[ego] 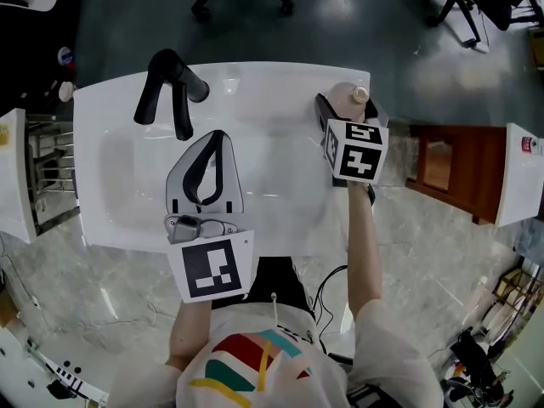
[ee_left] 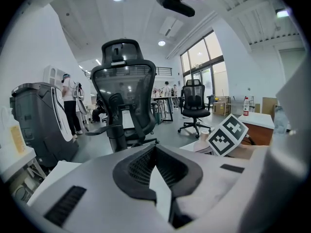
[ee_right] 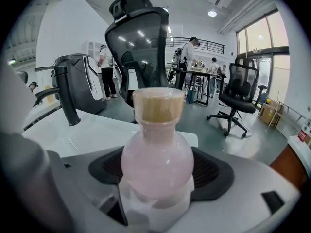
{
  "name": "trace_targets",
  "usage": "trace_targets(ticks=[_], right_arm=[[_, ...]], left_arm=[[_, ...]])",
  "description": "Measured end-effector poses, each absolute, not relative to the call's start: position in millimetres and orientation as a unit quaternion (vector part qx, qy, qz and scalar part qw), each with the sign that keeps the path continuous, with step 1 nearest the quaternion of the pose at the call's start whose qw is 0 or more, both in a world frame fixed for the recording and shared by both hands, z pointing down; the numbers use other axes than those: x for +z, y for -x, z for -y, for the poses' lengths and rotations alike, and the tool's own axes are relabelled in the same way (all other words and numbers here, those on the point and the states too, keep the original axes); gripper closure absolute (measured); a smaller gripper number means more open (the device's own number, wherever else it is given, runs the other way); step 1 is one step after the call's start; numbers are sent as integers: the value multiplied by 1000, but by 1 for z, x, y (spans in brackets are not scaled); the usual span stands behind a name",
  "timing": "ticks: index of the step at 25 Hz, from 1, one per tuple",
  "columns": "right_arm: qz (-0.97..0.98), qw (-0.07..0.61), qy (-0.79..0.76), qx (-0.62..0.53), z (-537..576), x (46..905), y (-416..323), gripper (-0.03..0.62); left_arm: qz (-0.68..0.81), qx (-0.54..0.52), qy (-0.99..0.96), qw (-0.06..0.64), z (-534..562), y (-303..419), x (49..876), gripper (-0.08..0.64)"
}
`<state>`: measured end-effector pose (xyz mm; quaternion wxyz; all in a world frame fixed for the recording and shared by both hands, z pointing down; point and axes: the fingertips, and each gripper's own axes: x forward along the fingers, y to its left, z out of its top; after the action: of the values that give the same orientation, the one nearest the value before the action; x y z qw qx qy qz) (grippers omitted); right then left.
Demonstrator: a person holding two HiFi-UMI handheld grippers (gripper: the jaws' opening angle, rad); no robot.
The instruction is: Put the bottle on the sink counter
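Observation:
A round pink bottle (ego: 345, 99) with a cork-coloured cap (ee_right: 158, 106) stands upright between the pads of my right gripper (ego: 344, 113), which is shut on its belly (ee_right: 156, 164). It is over the far right corner of the white sink counter (ego: 272, 83); whether its base touches the counter is hidden. My left gripper (ego: 214, 143) hovers over the sink basin (ego: 127, 185), its jaws closed into a loop with nothing inside (ee_left: 155, 154). The right gripper's marker cube (ee_left: 227, 135) shows in the left gripper view.
A black faucet (ego: 170, 87) rises at the counter's far left and shows again as the faucet (ee_right: 65, 96) in the right gripper view. Beyond the counter stand a black office chair (ee_right: 141, 42) and grey floor. A wooden cabinet (ego: 446, 164) is at the right, a wire rack (ego: 47, 172) at the left.

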<state>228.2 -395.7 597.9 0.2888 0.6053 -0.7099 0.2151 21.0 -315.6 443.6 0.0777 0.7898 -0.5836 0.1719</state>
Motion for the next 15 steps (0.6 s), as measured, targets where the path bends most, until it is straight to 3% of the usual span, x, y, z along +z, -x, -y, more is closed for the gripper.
trace_targets(ticks=[15], right_arm=[[722,248,-622,173,395,577,-229,205]], left_arm=[[594,162,-785,67,307,-11,429,543]])
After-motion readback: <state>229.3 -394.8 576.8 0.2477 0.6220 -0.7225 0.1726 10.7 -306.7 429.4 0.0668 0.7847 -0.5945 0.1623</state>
